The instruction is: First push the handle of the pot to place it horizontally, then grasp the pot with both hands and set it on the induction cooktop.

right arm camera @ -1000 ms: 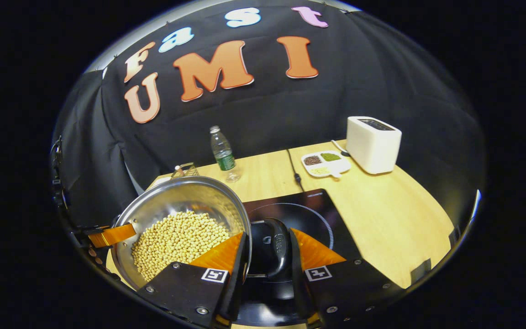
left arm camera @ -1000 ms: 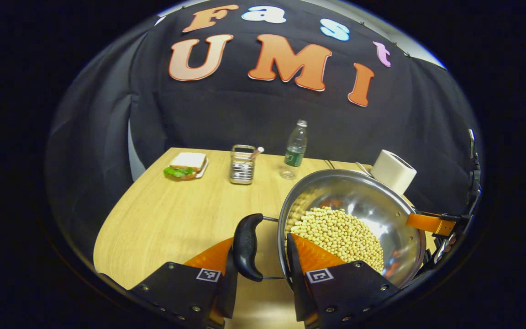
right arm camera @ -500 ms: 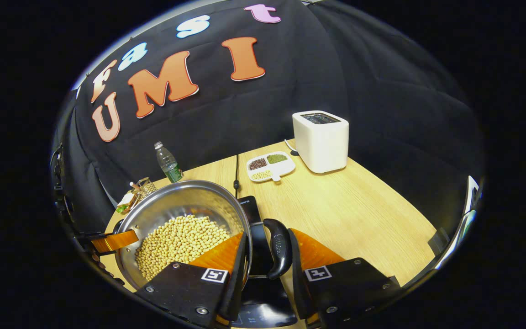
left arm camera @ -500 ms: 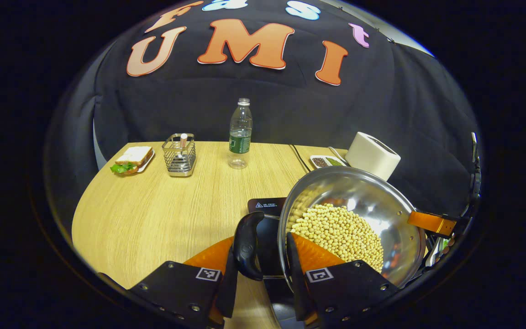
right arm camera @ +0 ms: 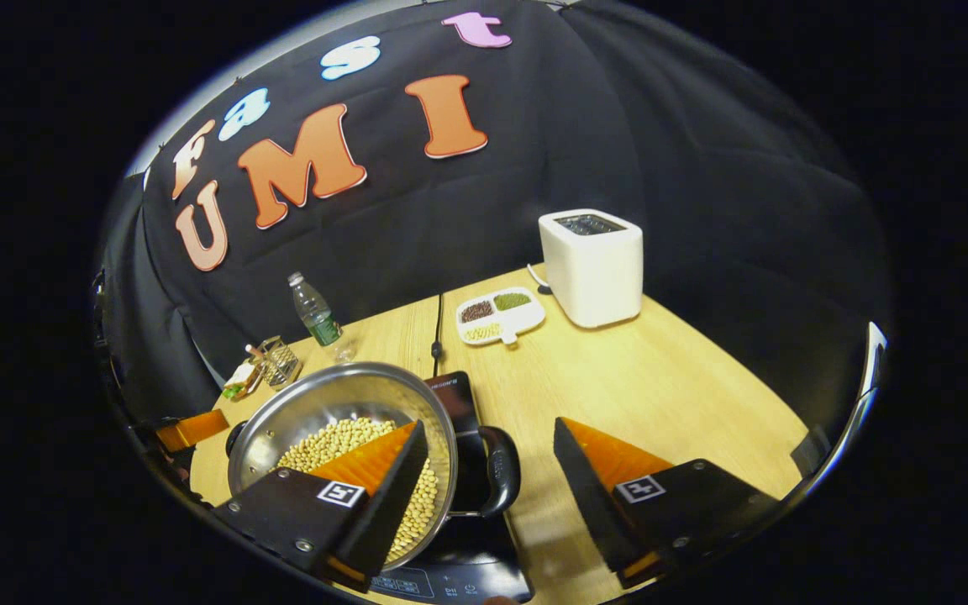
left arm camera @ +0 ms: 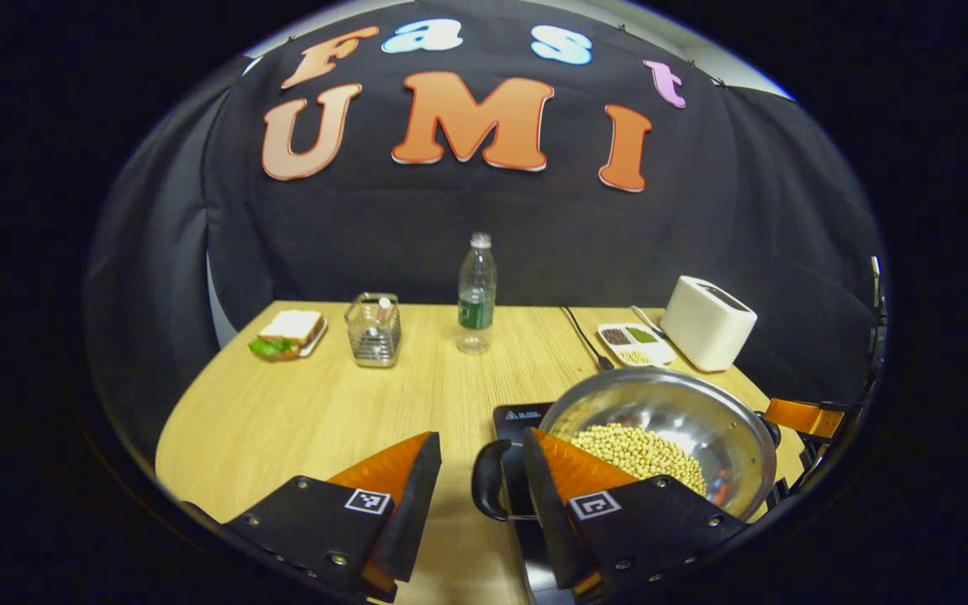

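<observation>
A steel pot full of pale soybeans rests on the black induction cooktop. My left gripper is open, and the pot's black side handle lies loose between its spread fingers. In the right gripper view the pot stands on the cooktop, and my right gripper is open around the other black handle without pressing it. The left gripper's finger shows beyond the pot's far rim.
On the wooden table stand a water bottle, a wire caddy and a sandwich plate. A white toaster, a divided dish of grains and the cooktop's cable lie behind the pot.
The pot came down level onto the cooktop. Both grippers, shut on the handles in the earlier frames, have opened and let them go.
</observation>
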